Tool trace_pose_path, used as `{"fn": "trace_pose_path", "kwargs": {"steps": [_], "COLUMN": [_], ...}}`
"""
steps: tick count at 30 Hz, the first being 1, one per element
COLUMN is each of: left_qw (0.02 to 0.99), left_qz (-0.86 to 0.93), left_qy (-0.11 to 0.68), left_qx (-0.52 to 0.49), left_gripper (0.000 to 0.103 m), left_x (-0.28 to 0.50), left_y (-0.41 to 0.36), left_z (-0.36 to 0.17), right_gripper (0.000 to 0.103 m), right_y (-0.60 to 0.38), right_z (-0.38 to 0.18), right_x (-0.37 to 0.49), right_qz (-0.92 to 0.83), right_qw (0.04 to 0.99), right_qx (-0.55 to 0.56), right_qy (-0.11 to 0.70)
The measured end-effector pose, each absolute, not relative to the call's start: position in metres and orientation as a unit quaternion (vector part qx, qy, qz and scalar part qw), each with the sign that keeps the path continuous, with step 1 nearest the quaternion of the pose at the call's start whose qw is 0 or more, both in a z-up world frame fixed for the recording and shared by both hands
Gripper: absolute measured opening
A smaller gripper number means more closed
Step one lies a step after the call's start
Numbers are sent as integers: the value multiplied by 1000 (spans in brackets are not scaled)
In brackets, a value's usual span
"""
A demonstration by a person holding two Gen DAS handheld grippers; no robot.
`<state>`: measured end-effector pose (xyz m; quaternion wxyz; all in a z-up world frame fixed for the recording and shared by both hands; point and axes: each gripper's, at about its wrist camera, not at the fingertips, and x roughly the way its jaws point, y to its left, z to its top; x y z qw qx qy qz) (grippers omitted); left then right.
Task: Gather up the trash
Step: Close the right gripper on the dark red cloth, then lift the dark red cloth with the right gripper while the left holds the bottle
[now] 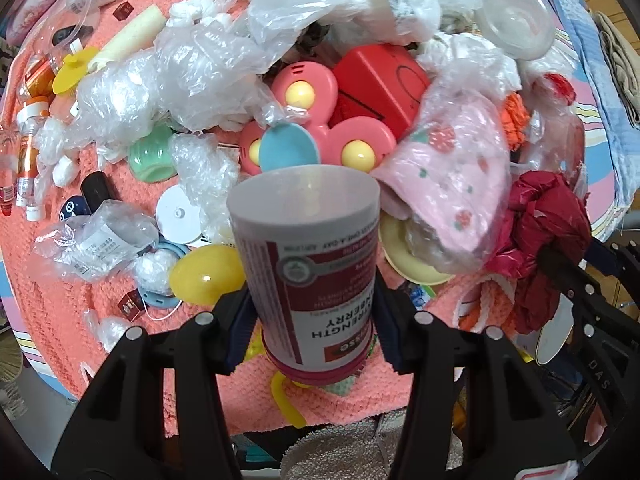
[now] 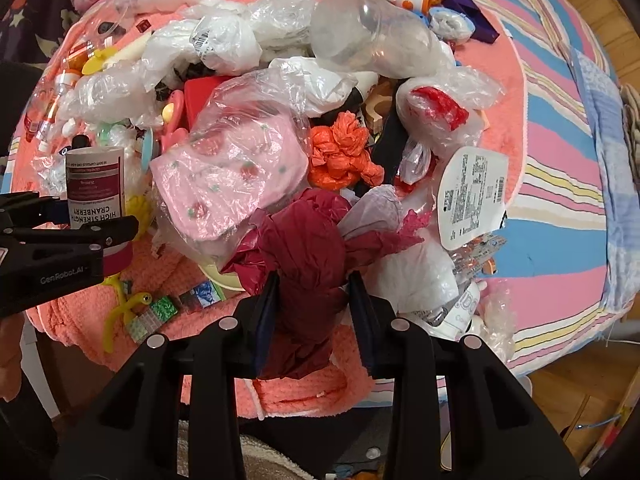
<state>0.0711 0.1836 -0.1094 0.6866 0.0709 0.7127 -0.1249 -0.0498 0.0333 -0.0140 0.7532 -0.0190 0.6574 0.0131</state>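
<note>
Clamped between the left hand-held gripper (image 1: 314, 312) pads: a cylindrical, smooth-labelled supplement bottle (image 1: 308, 264), inverted. Right view: right hand-held gripper (image 2: 314, 300) closed on a crumpled maroon plastic bag (image 2: 308, 248), crinkled clear film beyond.

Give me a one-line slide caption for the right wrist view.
Right gripper clamps a crumpled dark red bag at the trash pile's edge; left gripper holds a cranberry bottle.
</note>
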Motion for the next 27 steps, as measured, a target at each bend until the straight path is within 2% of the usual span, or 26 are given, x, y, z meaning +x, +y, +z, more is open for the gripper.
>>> {"fn": "trace_pose_path", "kwargs": {"steps": [27], "left_qw": [676], "left_qz": [-158], "left_qy": [712], "left_qx": [109], "left_gripper": [49], "left_x": [0], "left_y": [152], "left_z": [-80], "right_gripper": [33], "right_y": [34], "right_z": [-23], "right_x": [-69], "right_qz": [27], "right_qw": [737], "right_qx": [-7], "right_qy": [675]}}
